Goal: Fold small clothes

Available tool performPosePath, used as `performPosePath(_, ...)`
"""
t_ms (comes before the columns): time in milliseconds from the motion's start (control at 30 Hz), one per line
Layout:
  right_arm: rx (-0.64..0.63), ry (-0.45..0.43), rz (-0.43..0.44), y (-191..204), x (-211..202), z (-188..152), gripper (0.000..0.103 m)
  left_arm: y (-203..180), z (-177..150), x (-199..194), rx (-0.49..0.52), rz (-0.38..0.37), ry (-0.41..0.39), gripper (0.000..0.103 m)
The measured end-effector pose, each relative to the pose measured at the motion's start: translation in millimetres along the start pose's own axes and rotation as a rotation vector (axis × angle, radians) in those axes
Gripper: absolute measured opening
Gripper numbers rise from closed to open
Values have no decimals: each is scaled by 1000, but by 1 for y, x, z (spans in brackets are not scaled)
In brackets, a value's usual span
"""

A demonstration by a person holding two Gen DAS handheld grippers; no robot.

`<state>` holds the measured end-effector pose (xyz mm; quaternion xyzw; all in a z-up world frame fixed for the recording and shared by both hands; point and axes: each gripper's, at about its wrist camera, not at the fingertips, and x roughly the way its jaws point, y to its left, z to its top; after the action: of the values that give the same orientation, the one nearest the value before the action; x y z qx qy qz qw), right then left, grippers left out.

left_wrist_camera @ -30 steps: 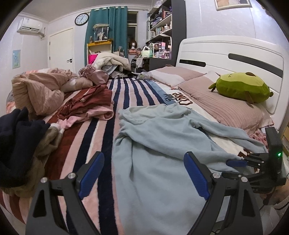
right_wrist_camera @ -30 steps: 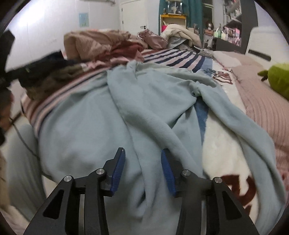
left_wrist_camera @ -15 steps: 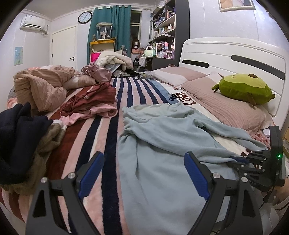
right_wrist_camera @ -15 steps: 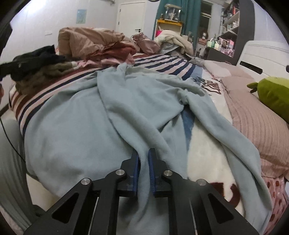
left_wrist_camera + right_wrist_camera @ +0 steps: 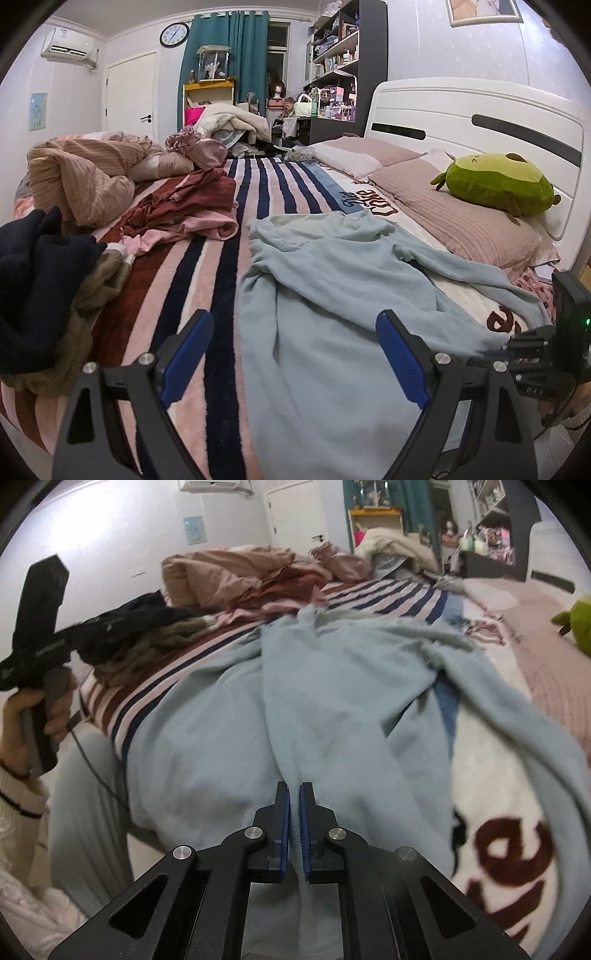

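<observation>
Pinching the light blue garment [image 5: 332,701] on the striped blanket [image 5: 221,258]

Left wrist view: the left gripper [image 5: 295,354] hangs wide open with nothing between its pads, over the garment's near edge on the blanket; the green plush [image 5: 498,182] lies on a pillow well beyond the garment. Right wrist view: the right gripper [image 5: 294,827] is clamped on a raised fold of the garment at the blanket's near edge; beside the blanket, a hand [image 5: 29,716] holds the other gripper's handle.
</observation>
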<state>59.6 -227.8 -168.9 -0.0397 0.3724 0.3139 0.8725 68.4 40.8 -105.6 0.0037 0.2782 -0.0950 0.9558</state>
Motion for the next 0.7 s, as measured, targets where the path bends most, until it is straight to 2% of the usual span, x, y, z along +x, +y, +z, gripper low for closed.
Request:
performPosePath(133, 33, 22, 54, 0, 6, -9, 1, -2, 0, 2, 2, -1, 4, 88)
performPosePath(300, 92, -19, 75, -9, -3, -8, 5, -5, 1, 3, 10, 0, 6, 88)
performPosePath(400, 110, -85, 93, -16, -28, -3, 44, -7, 2, 5, 13, -2, 12, 88)
performPosePath(567, 158, -189, -32, -45, -78, -2, 46, -8, 4, 7, 7, -6, 15, 88)
performPosePath(700, 216, -232, -226, -81, -109, -14, 46, -9, 5, 8, 12, -6, 15, 88)
